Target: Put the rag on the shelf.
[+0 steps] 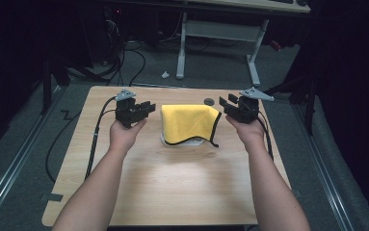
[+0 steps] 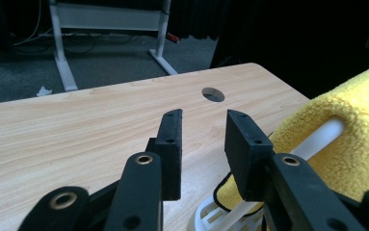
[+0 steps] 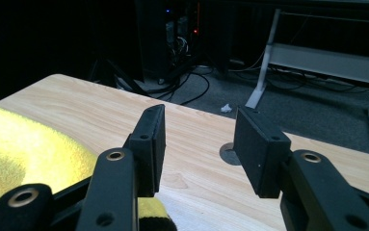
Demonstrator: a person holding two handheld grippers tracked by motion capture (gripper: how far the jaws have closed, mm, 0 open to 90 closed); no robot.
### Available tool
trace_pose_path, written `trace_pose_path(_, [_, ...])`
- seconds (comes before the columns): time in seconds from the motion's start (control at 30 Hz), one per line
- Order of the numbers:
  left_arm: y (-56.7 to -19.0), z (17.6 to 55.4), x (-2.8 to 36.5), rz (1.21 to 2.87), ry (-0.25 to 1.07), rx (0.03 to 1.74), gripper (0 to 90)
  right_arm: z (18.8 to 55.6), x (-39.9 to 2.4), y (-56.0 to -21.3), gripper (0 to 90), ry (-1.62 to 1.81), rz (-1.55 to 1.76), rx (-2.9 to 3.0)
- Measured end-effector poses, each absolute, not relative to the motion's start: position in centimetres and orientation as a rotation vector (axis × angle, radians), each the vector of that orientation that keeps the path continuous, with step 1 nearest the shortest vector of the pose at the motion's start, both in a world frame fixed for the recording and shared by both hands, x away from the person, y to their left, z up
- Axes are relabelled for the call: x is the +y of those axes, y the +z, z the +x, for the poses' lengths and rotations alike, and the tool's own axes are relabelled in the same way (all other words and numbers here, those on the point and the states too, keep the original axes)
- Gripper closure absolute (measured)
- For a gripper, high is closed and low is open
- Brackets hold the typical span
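A yellow cloth (image 1: 191, 123) drapes over a white rack (image 1: 182, 142) at the table's (image 1: 172, 192) centre – the left gripper (image 1: 148, 108) at nine o'clock, the right gripper (image 1: 224, 103) at three – both spread, empty, seemingly flanking it for a two-sided pick-up.
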State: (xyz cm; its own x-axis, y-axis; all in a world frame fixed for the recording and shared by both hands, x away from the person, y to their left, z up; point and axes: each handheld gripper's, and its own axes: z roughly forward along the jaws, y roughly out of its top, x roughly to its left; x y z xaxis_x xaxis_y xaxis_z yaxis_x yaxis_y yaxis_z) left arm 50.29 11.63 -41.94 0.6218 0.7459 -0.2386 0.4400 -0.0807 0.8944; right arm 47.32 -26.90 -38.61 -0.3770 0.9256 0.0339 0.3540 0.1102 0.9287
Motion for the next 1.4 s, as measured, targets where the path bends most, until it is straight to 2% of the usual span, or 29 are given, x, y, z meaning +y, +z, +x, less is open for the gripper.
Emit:
trace_pose_path(0.2, [-42.2,49.7,12.0,1.771,0.390,0.958,65.7,46.8,-27.4,-38.9,56.0,1.240,1.250,1.812])
trace_pose_path(0.43, [-43.3,48.6,13.3,1.740,0.414,0.977,62.9,45.7,-27.9,-40.9,56.9,1.186,1.269,1.841])
trace_pose_path(0.7, [-44.1,45.9,14.4,1.745,0.463,0.977,59.4,42.9,-28.0,-41.9,55.5,1.162,1.211,1.848])
trace_pose_path(0.83, [-44.3,43.9,14.8,1.747,0.462,0.969,57.5,40.9,-27.7,-41.8,57.2,1.152,1.177,1.828])
trace_pose_path(1.03, [-44.8,39.6,15.7,1.780,0.478,0.928,55.6,37.5,-27.3,-41.5,53.5,1.122,1.132,1.857])
trace_pose_path(1.2, [-46.9,35.8,16.3,1.819,0.425,0.945,54.0,33.8,-27.0,-43.2,51.9,1.086,1.101,1.881])
trace_pose_path(1.4, [-50.0,32.3,15.1,1.918,0.320,0.960,51.5,30.3,-26.1,-46.2,51.8,1.055,1.149,1.952])
